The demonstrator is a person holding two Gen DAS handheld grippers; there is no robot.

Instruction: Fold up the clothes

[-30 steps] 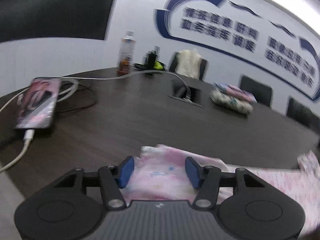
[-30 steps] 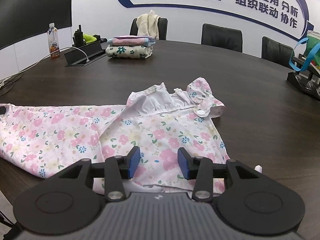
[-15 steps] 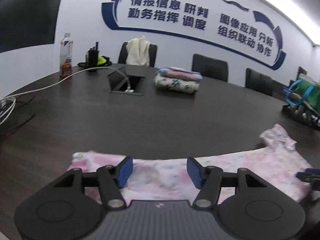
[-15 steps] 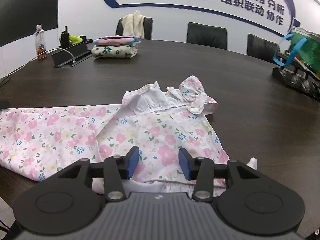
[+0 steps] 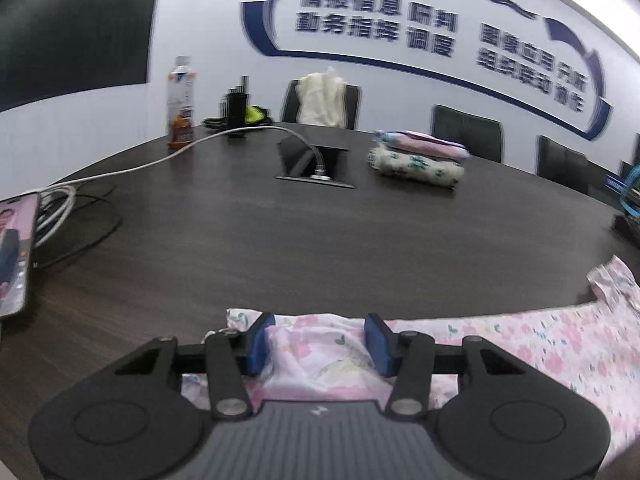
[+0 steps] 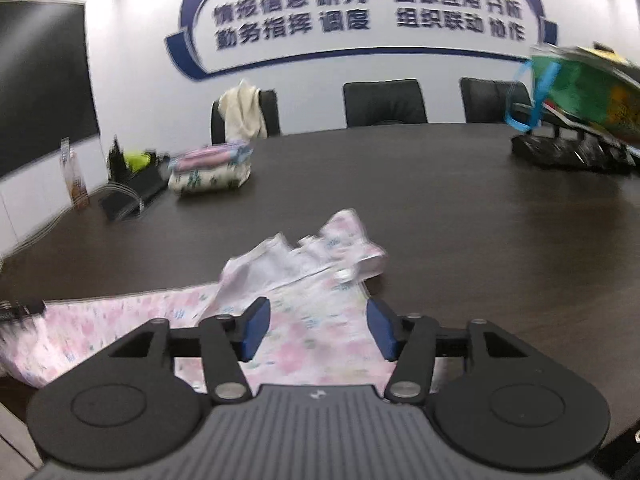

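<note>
A pink floral dress (image 5: 520, 344) lies spread along the near edge of the dark table (image 5: 280, 240). My left gripper (image 5: 319, 342) is over its left end. Its jaws are closing, and a bunch of the cloth stands up between the blue pads (image 5: 259, 340). In the right wrist view the dress (image 6: 120, 320) shows its white collar (image 6: 272, 272) and a ruffled sleeve (image 6: 352, 240) just ahead. My right gripper (image 6: 318, 332) hovers over the bodice. Its jaws are opening, with the fabric lying below them, not pinched.
A stack of folded clothes (image 5: 418, 160) sits mid-table beside an open cable hatch (image 5: 312, 164). A bottle (image 5: 181, 108), cables (image 5: 60, 208) and a phone (image 5: 12, 256) lie at the left. A green bag (image 6: 580, 96) on a black rack stands far right. Chairs line the far side.
The left jaws have narrowed and cloth now bunches between them. The right gripper has lifted and swung, its jaws stand wider, and its view is blurred with motion.
</note>
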